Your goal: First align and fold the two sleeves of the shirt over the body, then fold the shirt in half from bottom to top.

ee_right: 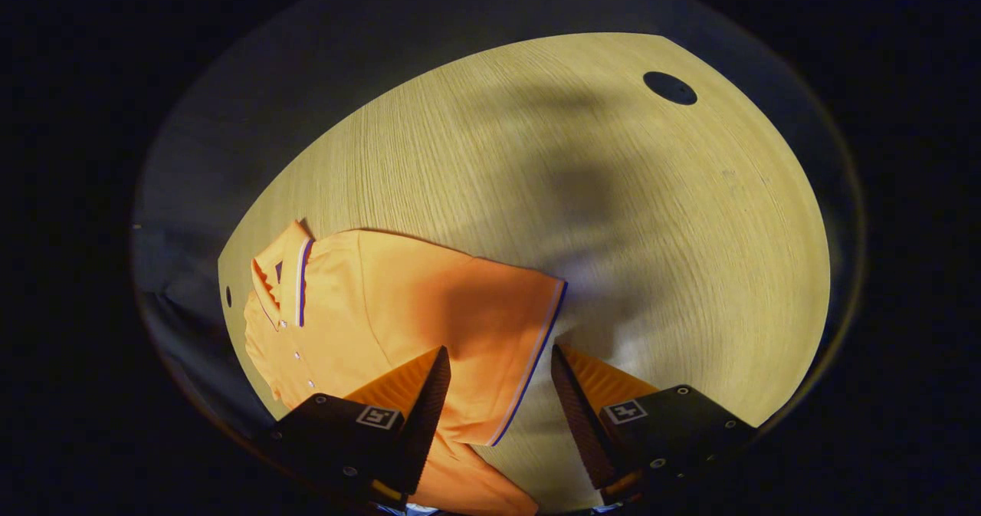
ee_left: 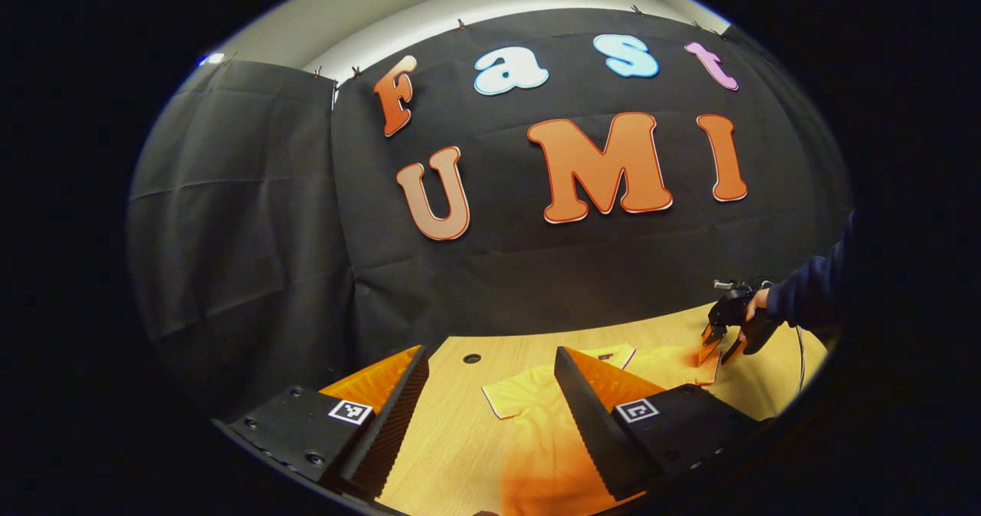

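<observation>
Lying flat on the pale wood-grain table (ee_right: 582, 194), the orange short-sleeved polo shirt with dark-striped trim (ee_right: 398, 301) is spread front-up, its collar (ee_right: 287, 274) and button placket towards the left of the right gripper view. That layout suits the first step, since both sleeves lie out to the sides where each tool can reach one. The right gripper (ee_right: 498, 393) hovers with its jaws set wide, straddling the striped cuff of one sleeve (ee_right: 498, 324); one finger is over the cloth and the other over bare table, so nothing is pinched yet. This looks like the approach for grabbing that cuff edge. In the left gripper view, the left gripper (ee_left: 490, 416) also stands wide apart above the shirt's other sleeve (ee_left: 510, 397), holding nothing, and the far gripper shows near the opposite sleeve in a person's hand with a dark sleeve (ee_left: 805, 294). Neither shirt sleeve is folded over the body, so the task seems barely begun.
</observation>
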`<state>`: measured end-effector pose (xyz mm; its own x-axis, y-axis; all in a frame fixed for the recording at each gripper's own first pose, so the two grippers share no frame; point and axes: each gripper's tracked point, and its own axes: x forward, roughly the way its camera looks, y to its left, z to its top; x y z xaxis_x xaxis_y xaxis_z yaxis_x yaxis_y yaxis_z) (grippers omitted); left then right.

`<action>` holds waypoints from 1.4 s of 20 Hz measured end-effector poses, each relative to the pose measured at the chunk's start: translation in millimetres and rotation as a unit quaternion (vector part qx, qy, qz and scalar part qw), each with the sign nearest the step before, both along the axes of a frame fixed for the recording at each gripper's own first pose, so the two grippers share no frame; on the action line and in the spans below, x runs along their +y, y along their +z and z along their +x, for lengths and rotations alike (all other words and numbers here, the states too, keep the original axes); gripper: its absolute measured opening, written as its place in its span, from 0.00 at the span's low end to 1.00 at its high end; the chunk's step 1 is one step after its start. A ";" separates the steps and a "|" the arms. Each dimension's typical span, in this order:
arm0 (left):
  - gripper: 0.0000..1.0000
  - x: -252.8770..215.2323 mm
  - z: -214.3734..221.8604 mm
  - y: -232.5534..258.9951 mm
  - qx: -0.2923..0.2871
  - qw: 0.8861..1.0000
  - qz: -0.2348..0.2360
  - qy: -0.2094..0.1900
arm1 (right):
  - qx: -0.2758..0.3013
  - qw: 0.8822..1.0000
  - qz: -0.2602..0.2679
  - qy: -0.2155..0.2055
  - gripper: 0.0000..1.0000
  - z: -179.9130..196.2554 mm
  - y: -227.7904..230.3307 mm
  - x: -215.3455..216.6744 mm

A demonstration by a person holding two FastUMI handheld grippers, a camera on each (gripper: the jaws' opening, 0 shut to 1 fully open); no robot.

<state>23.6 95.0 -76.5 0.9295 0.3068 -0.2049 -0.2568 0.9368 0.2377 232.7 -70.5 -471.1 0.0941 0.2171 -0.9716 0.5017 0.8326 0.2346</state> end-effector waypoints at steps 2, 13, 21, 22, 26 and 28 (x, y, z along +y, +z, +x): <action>1.00 -1.5 -0.9 -3.8 0.007 1.000 -0.002 0.001 | 0.022 0.999 -0.023 0.006 0.80 -1.4 -3.3 -2.7; 0.99 4.1 10.2 -24.7 0.032 0.999 -0.021 -0.002 | 0.013 0.996 -0.057 0.070 0.10 0.2 -0.2 -3.4; 0.99 9.0 13.9 -26.1 0.032 0.999 -0.027 -0.011 | -0.069 0.997 -0.021 0.039 0.04 37.9 45.9 24.4; 0.99 10.9 13.5 -27.5 0.032 0.999 -0.029 -0.010 | -0.074 0.996 -0.018 0.036 0.04 41.4 51.2 29.1; 0.99 15.4 10.3 -30.0 0.034 0.999 -0.029 -0.005 | -0.092 0.994 0.013 0.054 0.04 56.1 71.1 64.9; 0.99 18.5 8.4 -34.4 0.038 0.999 -0.026 -0.002 | -0.101 0.993 0.032 0.058 0.04 65.3 79.0 86.9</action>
